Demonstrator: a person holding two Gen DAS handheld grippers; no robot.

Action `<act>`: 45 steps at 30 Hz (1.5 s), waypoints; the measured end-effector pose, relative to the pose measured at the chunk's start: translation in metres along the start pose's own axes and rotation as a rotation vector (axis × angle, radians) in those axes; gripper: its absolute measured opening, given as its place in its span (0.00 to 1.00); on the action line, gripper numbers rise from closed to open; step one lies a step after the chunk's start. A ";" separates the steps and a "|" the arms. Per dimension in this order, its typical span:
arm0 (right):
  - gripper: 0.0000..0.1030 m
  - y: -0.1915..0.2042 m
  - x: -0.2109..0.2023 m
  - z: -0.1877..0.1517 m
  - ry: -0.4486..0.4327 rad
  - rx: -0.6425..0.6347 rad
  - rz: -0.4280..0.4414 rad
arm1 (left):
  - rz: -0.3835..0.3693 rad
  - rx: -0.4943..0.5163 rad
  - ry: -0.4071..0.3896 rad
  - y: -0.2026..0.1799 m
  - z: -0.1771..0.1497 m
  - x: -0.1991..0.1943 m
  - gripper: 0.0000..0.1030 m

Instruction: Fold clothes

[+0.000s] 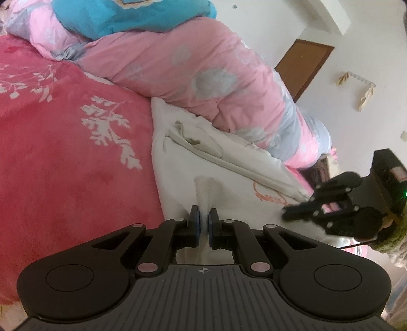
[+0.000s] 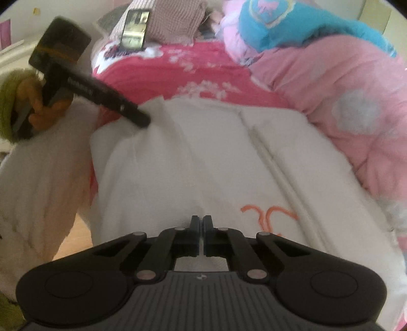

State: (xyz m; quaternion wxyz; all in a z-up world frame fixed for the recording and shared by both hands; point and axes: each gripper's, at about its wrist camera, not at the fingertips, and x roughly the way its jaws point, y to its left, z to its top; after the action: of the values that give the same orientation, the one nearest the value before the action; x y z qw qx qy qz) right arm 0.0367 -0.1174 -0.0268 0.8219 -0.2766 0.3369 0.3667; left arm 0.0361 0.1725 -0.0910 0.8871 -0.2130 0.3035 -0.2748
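A white fleece garment (image 1: 229, 173) (image 2: 203, 157) with a zip and an orange embroidered mark (image 2: 267, 214) lies spread on the bed. My left gripper (image 1: 203, 221) is shut on a raised fold of its white cloth, which stands up between the blue pads. In the right wrist view the left gripper (image 2: 143, 122) touches the garment's far left edge, held by a hand in a green sleeve. My right gripper (image 2: 201, 224) is shut low over the garment's near part; I cannot tell whether cloth is pinched in it. From the left wrist view the right gripper (image 1: 287, 214) sits at the garment's right edge.
A red floral blanket (image 1: 63, 140) covers the bed. A rolled pink quilt (image 1: 203, 76) borders the garment's far side, with a blue blanket (image 1: 127, 17) on top. A phone (image 2: 134, 30) leans near the pillows. Wooden floor (image 2: 71, 234) shows past the bed's edge.
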 end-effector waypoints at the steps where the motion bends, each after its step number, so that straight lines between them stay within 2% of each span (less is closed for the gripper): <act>1: 0.01 -0.002 -0.003 0.004 -0.007 0.003 -0.010 | -0.003 -0.004 -0.002 0.001 0.000 0.000 0.05; 5: 0.01 -0.007 -0.007 0.013 -0.030 -0.008 -0.076 | -0.006 -0.010 0.001 0.001 0.001 0.001 0.06; 9: 0.01 -0.005 0.002 0.014 -0.018 -0.035 -0.095 | -0.010 -0.009 -0.002 0.002 0.001 0.000 0.06; 15: 0.01 -0.004 0.032 0.004 0.010 -0.044 -0.144 | 0.016 0.010 -0.009 0.000 -0.001 0.002 0.06; 17: 0.02 -0.006 0.044 -0.004 0.015 -0.001 -0.152 | 0.022 0.009 -0.007 0.000 -0.001 0.002 0.06; 21: 0.13 -0.029 0.026 -0.008 -0.060 0.159 -0.170 | 0.033 0.001 -0.005 0.002 -0.001 0.002 0.06; 24: 0.16 -0.068 -0.009 -0.024 -0.114 0.344 -0.234 | 0.044 -0.002 -0.016 0.002 -0.001 0.002 0.06; 27: 0.17 -0.096 -0.042 -0.054 -0.096 0.458 -0.333 | 0.054 0.000 -0.013 0.001 -0.001 0.004 0.06; 29: 0.17 -0.101 -0.060 -0.076 -0.085 0.494 -0.363 | 0.062 0.005 -0.011 0.000 -0.001 0.005 0.06; 32: 0.18 -0.099 -0.073 -0.099 -0.064 0.504 -0.361 | 0.073 0.019 -0.010 -0.002 -0.002 0.005 0.06; 34: 0.26 -0.093 -0.077 -0.113 -0.046 0.478 -0.365 | 0.075 0.021 -0.009 -0.002 -0.002 0.005 0.06; 36: 0.30 -0.088 -0.080 -0.127 -0.029 0.459 -0.410 | 0.076 0.019 -0.009 -0.002 -0.002 0.005 0.07; 39: 0.31 -0.079 -0.084 -0.148 0.016 0.432 -0.481 | 0.084 0.017 -0.005 -0.001 -0.001 0.006 0.07; 45: 0.30 -0.074 -0.094 -0.160 -0.024 0.406 -0.461 | 0.099 0.022 -0.001 -0.003 -0.002 0.006 0.07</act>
State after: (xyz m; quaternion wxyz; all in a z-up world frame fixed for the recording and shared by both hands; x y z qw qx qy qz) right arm -0.0087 -0.3119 -0.0394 0.9259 -0.1714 0.3218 0.0991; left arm 0.0378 0.1659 -0.0933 0.9022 -0.1881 0.3100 -0.2338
